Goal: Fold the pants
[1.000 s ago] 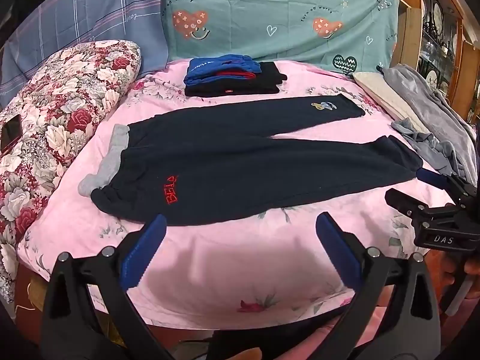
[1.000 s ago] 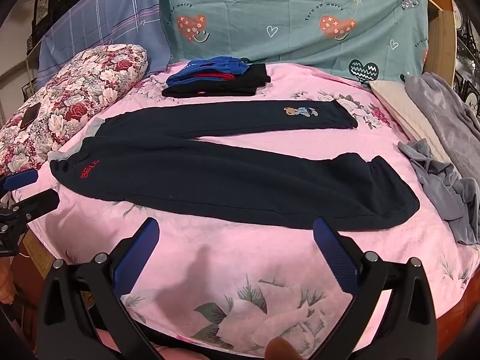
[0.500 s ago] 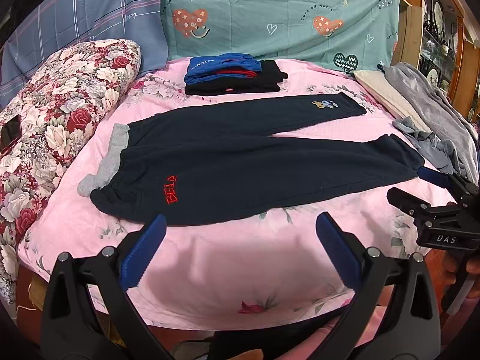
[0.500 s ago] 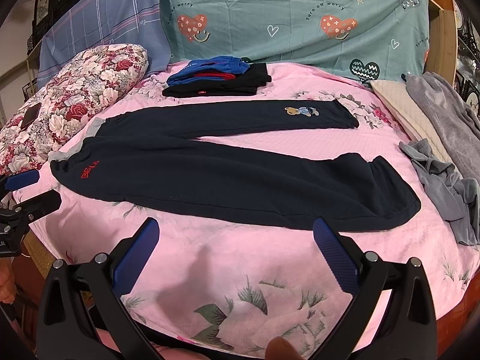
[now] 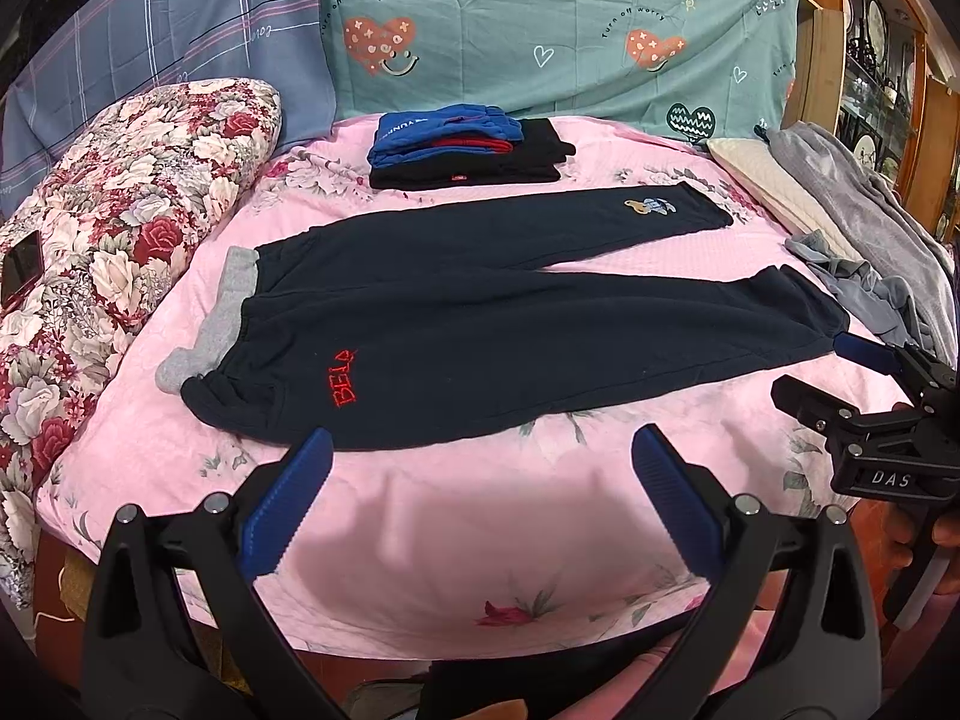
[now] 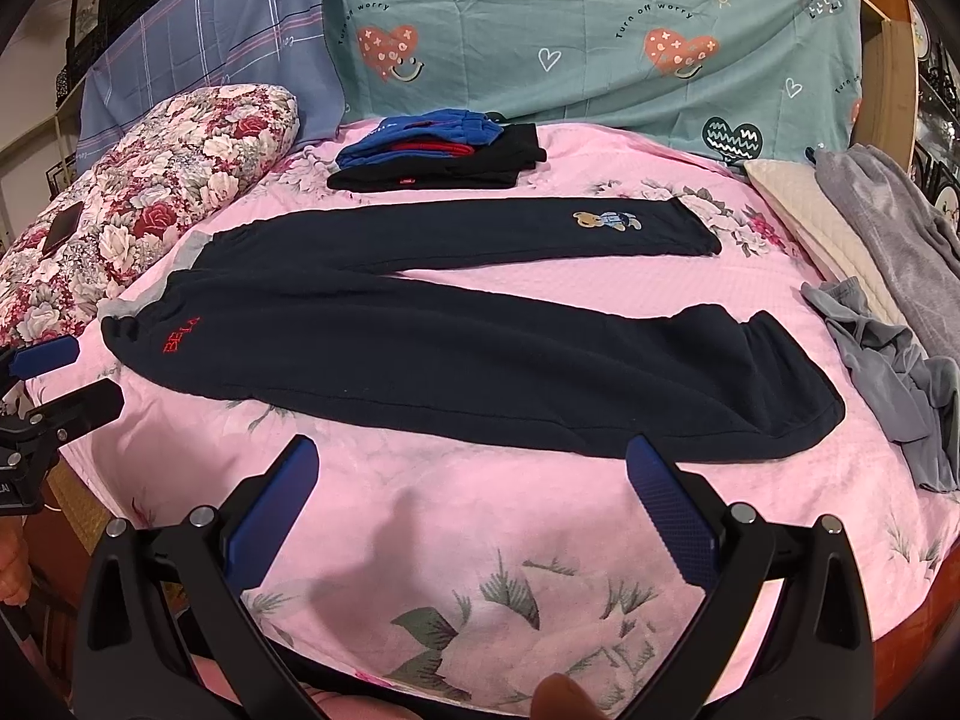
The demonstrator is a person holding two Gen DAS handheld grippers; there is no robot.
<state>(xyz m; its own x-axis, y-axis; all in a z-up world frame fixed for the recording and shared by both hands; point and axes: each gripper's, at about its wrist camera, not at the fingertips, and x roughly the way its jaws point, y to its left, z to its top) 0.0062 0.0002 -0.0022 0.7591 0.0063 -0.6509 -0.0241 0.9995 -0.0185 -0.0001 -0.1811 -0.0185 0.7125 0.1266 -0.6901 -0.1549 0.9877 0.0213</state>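
Observation:
Dark navy pants (image 5: 480, 324) (image 6: 456, 354) lie spread flat on the pink bedspread, grey waistband at the left, both legs stretching right. Red "BELA" lettering sits near the waist and a small bear patch near the far leg's cuff. My left gripper (image 5: 480, 456) stands open just in front of the near edge of the pants, below the lettering, holding nothing. My right gripper (image 6: 471, 462) is open too, in front of the near leg close to its cuff. Each gripper shows at the edge of the other's view, with its fingers apart.
A folded stack of blue, red and black clothes (image 5: 462, 147) rests at the back of the bed. A floral pillow (image 5: 102, 222) with a phone on it lies left. Grey garments (image 6: 888, 348) and a cream cushion (image 6: 810, 222) lie right. A teal heart-print sheet (image 6: 600, 42) hangs behind.
Both grippers have crept slightly forward toward the pants. The pants have not moved, and both grippers stay open.

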